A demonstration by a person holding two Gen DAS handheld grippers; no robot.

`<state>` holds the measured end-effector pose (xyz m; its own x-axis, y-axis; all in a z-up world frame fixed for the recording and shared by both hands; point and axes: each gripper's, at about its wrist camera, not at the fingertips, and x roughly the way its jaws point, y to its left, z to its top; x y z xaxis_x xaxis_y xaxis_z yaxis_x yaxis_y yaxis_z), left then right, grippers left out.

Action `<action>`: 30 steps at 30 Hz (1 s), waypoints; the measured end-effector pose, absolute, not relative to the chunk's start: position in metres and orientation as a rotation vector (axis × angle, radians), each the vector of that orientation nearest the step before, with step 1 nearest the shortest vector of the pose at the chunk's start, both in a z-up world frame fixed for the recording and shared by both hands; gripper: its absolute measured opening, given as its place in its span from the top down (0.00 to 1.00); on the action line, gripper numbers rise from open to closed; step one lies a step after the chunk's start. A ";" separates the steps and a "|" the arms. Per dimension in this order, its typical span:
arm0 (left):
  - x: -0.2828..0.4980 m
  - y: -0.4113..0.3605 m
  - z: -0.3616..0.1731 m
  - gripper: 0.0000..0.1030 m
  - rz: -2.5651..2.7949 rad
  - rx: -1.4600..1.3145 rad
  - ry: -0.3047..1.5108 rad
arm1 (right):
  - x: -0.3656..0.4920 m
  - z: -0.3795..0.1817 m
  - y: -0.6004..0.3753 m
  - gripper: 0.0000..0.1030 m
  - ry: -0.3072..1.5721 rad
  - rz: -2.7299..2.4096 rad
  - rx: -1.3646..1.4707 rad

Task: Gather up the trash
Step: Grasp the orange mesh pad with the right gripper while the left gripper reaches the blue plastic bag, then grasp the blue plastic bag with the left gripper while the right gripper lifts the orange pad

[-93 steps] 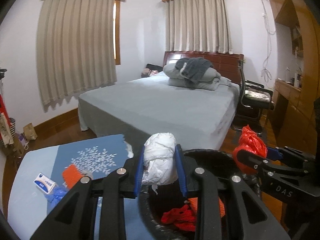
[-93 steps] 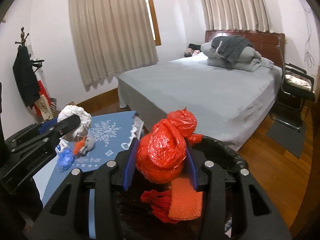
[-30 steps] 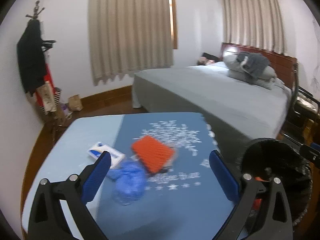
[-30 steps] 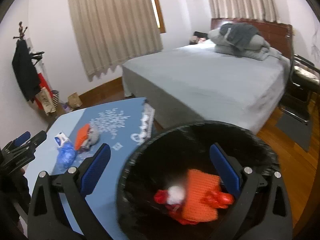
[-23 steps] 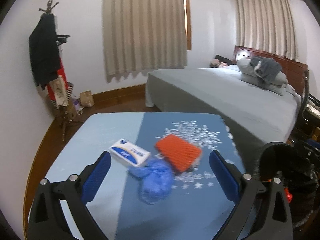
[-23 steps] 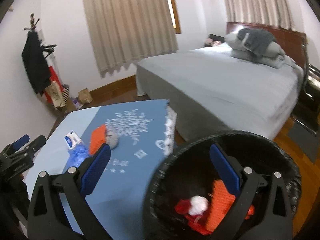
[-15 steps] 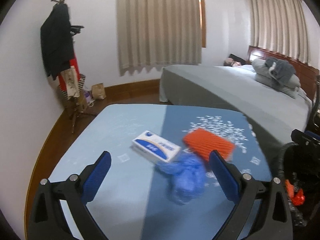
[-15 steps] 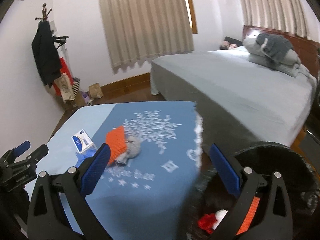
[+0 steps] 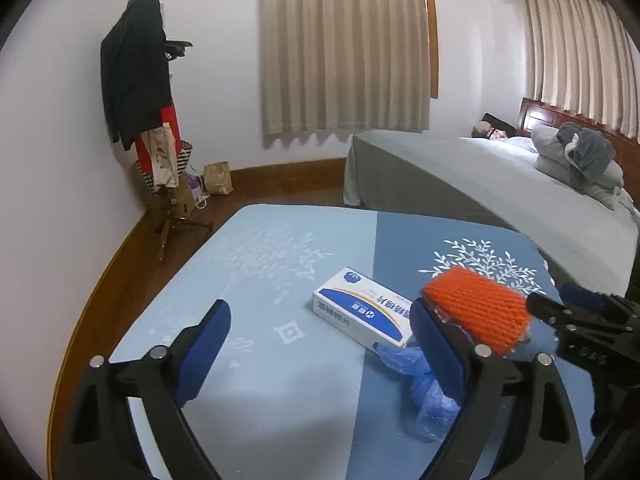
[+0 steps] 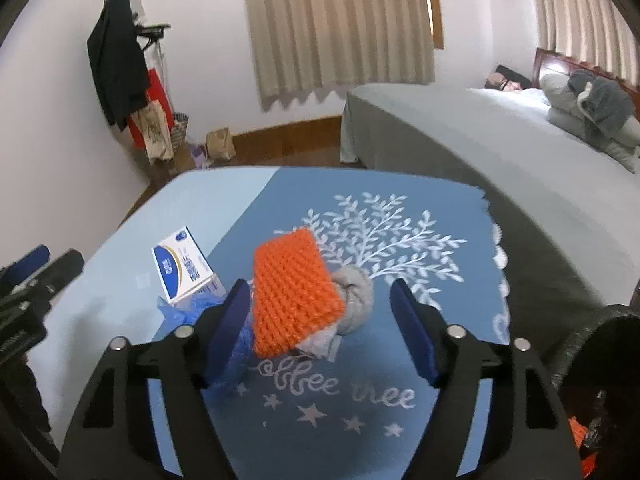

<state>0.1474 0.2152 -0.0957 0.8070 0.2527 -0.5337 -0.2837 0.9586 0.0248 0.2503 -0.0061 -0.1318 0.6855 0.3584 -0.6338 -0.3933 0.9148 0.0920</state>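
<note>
My right hand-held gripper point(image 10: 316, 320) has its jaws closing, still well apart, with the orange knitted pad point(image 10: 294, 300) and the grey crumpled wad point(image 10: 354, 300) beneath it lying between them; the left pad sits just beside the orange piece, and I cannot tell whether it touches. My left hand-held gripper point(image 9: 320, 348) is wide, its jaws only beginning to close, and holds nothing: bare worktop point(image 9: 256, 264) lies between the pads, with the blue-and-white box point(image 9: 362, 316) just ahead, towards my right finger.

Counting the trash on the worktop: one orange knitted pad, one grey wad under it, one white box with blue print, and one crumpled blue plastic bag point(image 9: 424, 384) lying against the box and the orange pad. All four sit close together near the middle of the blue cloth with its white tree print. One black bin point(image 10: 600, 364) stands off the worktop's right edge, with something orange showing inside. Beyond are one bed point(image 9: 480, 184) and one coat stand point(image 9: 148, 92).
</note>
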 end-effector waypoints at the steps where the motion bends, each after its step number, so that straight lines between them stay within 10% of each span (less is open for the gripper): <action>1: 0.149 0.217 -0.097 0.14 0.288 -0.057 0.565 | 0.253 -0.135 -0.004 0.40 0.709 0.424 -0.053; 12: 0.156 0.225 -0.102 0.14 0.298 -0.063 0.590 | 0.265 -0.156 0.013 0.87 0.786 0.461 -0.092; 30: 0.158 0.196 -0.108 0.16 0.244 -0.050 0.611 | 0.219 -0.115 -0.027 0.90 0.722 0.520 0.010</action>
